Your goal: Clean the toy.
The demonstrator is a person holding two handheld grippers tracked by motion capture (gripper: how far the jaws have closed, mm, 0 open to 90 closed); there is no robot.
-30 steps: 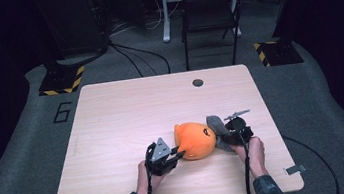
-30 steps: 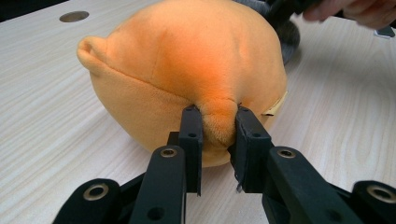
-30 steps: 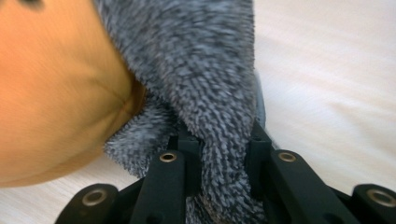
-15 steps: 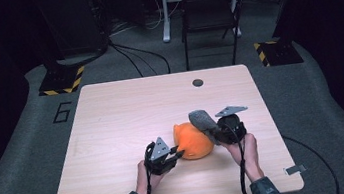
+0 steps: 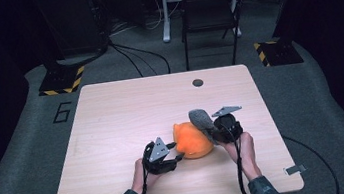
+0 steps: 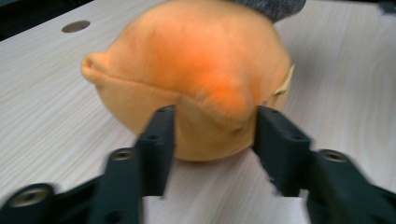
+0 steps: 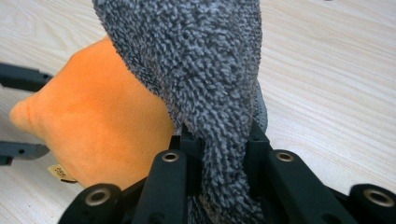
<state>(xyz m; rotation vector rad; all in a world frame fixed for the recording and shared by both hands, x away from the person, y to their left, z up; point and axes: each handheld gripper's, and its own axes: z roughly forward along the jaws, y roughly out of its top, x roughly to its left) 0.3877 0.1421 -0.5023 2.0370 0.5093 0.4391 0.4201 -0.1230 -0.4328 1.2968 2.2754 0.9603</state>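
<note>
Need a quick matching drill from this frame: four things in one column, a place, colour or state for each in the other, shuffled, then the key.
Things
1. orange plush
2. grey fuzzy cloth
3. left gripper
4. round hole

Descriptions
A. pinched between shut jaws
B. jaws apart, either side of a soft bulge
C. lies on the table between the two grippers
D. in the tabletop near the far edge

Pairs: 1-C, 2-A, 3-B, 4-D

The right gripper grips the cloth; the left gripper's jaws have just been opening, the plush between them.
</note>
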